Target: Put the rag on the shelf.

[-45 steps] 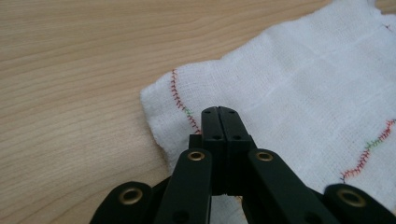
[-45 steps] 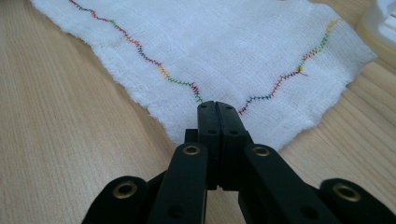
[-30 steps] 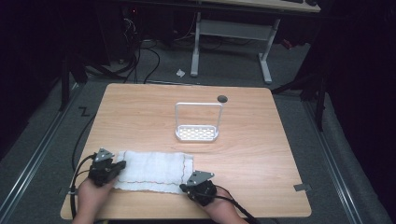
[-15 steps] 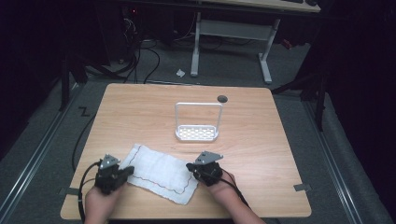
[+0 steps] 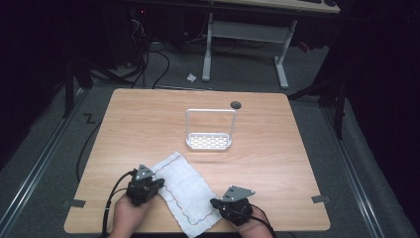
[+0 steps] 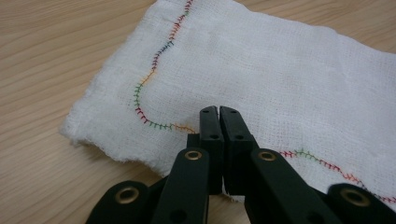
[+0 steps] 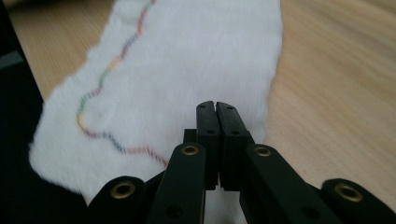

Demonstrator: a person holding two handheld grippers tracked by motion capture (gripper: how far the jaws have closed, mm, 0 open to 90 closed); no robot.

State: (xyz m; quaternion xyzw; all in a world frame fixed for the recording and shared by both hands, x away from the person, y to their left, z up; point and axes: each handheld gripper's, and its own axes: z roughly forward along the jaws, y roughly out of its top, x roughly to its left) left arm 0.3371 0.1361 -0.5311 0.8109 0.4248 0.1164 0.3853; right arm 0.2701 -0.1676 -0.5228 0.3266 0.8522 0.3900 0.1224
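White gauze cloth (image 5: 184, 190) with a wavy multicoloured stitch line, lying slantwise on the wooden table (image 5: 277, 148), stretched between the two tongs, its near end overhanging the table edge. Left gripper (image 5: 157, 182) pinched tight on the edge beside the stitching; right gripper (image 5: 214, 203) likewise clamped on the opposite end, probably to carry or spread the cloth evenly. Wire-framed white rack (image 5: 210, 130) beyond both tongs, well apart.

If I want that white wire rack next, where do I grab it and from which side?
Grip the wire rack by the top bar of its upright loop, coming straight down from above, jaws straddling the bar. The loop stands upright over a flat perforated base, so the bar is likely the easiest part to get jaws around, with bare table around it.
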